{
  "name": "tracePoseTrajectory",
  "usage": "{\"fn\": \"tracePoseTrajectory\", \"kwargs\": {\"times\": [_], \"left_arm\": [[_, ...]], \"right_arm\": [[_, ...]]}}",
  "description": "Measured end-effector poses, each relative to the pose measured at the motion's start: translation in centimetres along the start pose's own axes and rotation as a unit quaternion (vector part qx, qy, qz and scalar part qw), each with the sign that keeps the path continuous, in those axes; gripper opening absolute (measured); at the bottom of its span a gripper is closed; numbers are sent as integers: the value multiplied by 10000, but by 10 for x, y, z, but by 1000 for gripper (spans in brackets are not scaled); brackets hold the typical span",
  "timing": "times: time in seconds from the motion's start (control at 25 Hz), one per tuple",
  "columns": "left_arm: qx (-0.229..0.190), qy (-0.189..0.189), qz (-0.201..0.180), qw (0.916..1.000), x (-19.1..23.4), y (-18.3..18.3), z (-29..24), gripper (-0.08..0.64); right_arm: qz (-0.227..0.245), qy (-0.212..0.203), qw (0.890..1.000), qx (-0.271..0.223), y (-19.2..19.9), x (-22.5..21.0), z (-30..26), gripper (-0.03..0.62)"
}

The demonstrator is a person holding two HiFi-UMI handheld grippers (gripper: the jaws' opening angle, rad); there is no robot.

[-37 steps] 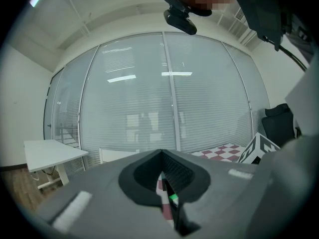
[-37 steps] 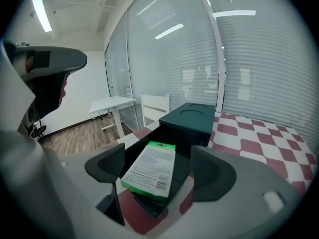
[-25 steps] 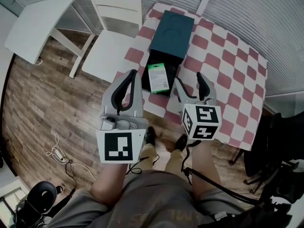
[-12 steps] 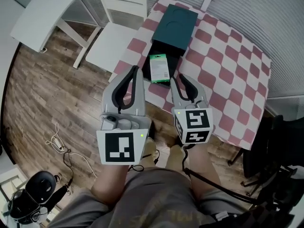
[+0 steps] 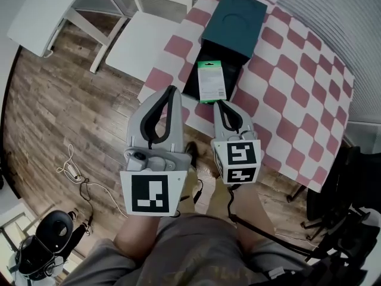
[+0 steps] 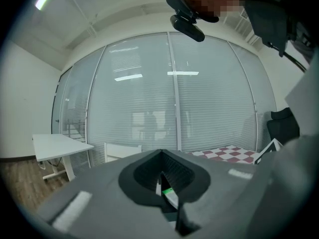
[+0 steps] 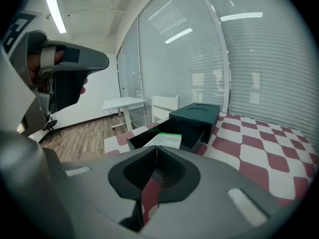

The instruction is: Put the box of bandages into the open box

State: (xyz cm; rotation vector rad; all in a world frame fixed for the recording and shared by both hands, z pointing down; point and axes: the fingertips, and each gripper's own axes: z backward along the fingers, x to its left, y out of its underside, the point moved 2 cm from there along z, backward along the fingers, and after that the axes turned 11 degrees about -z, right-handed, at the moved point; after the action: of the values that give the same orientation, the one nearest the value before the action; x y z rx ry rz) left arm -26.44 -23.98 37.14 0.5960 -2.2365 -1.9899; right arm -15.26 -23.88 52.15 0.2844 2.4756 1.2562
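Observation:
The box of bandages [image 5: 211, 82], white with a green end, lies flat inside the black open tray [image 5: 191, 83] that slides out of the dark teal box [image 5: 233, 20]. Both sit on the red-and-white checked table [image 5: 297, 100]. My left gripper [image 5: 171, 90] is shut and empty, just off the table's near corner, left of the tray. My right gripper [image 5: 219, 103] is shut and empty too, a little short of the tray's near end. In the right gripper view, the bandage box [image 7: 165, 139] shows in the open box [image 7: 192, 117] just past the closed jaws.
A white chair [image 5: 146, 40] stands against the table's left side, with a white desk [image 5: 41, 16] further left. A cable [image 5: 74, 174] lies on the wooden floor. A black chair [image 5: 351, 189] is at the right. The person's legs fill the bottom.
The right gripper's jaws, apart a second ago, have come together. Both grippers sit slightly nearer the person. The bandage box has stayed in the tray.

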Motion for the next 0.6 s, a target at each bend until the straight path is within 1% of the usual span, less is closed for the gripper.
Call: {"fn": "tracePoseTrajectory", "kwargs": {"times": [0.2, 0.36, 0.52, 0.6], "left_arm": [[81, 29, 35, 10000, 14, 8, -20, 0], [49, 41, 72, 10000, 19, 11, -30, 0], [66, 71, 106, 9999, 18, 10, -32, 0], [6, 64, 83, 9999, 17, 5, -30, 0]], "right_arm": [[15, 159, 9993, 343, 0, -6, -26, 28], [-30, 193, 9992, 342, -5, -7, -33, 28], [-114, 76, 9993, 351, -5, -6, -32, 38], [-120, 59, 9995, 271, -9, -7, -28, 41]]}}
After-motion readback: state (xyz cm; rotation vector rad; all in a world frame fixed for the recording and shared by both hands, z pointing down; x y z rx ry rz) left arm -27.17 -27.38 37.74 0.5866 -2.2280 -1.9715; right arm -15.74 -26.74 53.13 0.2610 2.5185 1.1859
